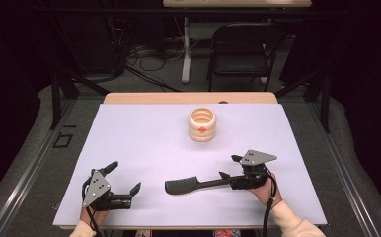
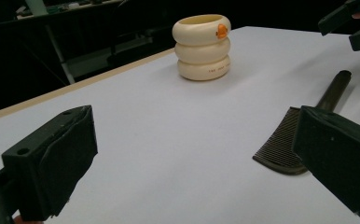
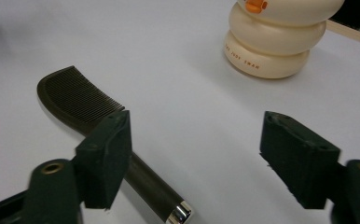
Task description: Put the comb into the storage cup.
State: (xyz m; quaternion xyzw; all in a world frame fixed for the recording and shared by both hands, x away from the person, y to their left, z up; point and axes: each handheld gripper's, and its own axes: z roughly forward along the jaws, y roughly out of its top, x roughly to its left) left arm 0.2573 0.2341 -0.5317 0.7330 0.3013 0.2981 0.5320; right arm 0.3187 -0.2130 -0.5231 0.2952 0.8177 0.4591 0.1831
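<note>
Both tools rest released on the desk, the left tool apart from the comb. Right tool gapes over the comb's handle, with the cream holder behind.

Light falls from above onto the white table sheet, bright and even, while the room behind it stays nearly black. In the high view the picture is soft and a little grainy; shadows under my left gripper and the comb are faint and short. In my right gripper view the near jaws blur, the comb's teeth stay crisp, and its metal end cap catches a small glint. The cream ringed holder throws a pale shadow to one side.
</note>
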